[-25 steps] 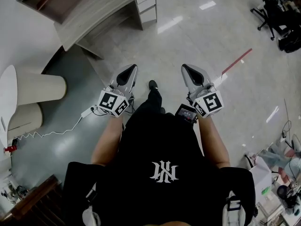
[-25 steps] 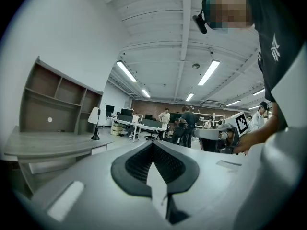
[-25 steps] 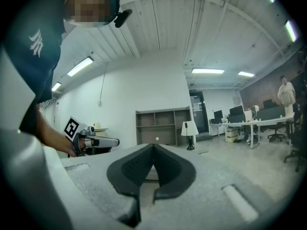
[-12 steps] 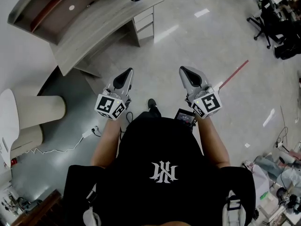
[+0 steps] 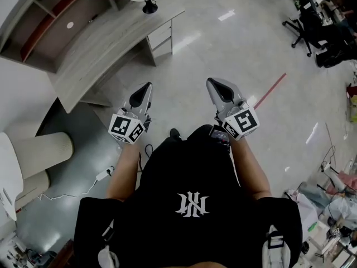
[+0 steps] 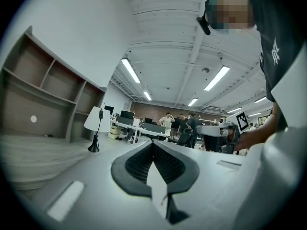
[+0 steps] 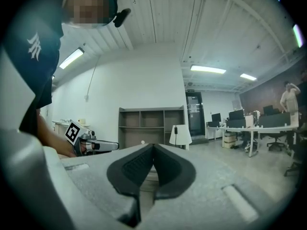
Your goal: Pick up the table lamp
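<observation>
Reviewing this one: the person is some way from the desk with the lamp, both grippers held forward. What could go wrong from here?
1. The left gripper and right gripper are both shut and empty. Unless one opens before it reaches the table lamp, closed jaws may knock it.
2. The lamp has a thin stem, a small base and a wide shade, and it stands near the end of the desk, so a nudge might tip it off.

Open floor [image 5: 195,54] ahead, desk [image 5: 100,49] with table lamp [image 5: 148,5] left, chair [image 5: 298,25] right
</observation>
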Demonstrator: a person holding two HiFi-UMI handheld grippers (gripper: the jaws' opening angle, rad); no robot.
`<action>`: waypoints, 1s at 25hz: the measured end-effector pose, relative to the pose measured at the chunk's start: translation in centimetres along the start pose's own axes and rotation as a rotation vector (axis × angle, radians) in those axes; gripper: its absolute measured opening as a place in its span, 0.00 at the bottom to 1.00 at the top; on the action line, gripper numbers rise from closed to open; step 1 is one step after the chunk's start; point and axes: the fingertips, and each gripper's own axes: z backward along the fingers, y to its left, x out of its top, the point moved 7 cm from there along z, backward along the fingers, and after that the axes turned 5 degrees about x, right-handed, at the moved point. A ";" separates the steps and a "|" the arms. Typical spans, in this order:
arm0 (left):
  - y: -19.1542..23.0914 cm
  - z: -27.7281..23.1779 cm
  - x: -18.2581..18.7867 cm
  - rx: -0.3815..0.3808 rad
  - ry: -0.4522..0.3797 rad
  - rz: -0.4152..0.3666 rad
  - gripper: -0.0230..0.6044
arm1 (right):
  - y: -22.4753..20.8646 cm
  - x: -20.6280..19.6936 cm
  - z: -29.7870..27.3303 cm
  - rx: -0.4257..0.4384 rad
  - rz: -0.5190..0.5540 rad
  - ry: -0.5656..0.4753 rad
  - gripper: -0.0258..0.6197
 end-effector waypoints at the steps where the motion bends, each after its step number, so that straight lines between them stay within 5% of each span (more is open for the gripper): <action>1: 0.3 -0.5 -0.1 0.003 0.002 0.007 0.03 | -0.5 0.0 -0.3 0.001 0.000 0.002 0.04; 10: 2.2 -6.5 0.0 0.070 0.001 0.018 0.03 | -8.2 -0.6 -3.6 0.039 -0.057 -0.019 0.04; 25: 2.7 -22.2 2.3 0.271 0.013 -0.006 0.03 | -28.4 0.0 -9.5 0.211 -0.099 -0.025 0.04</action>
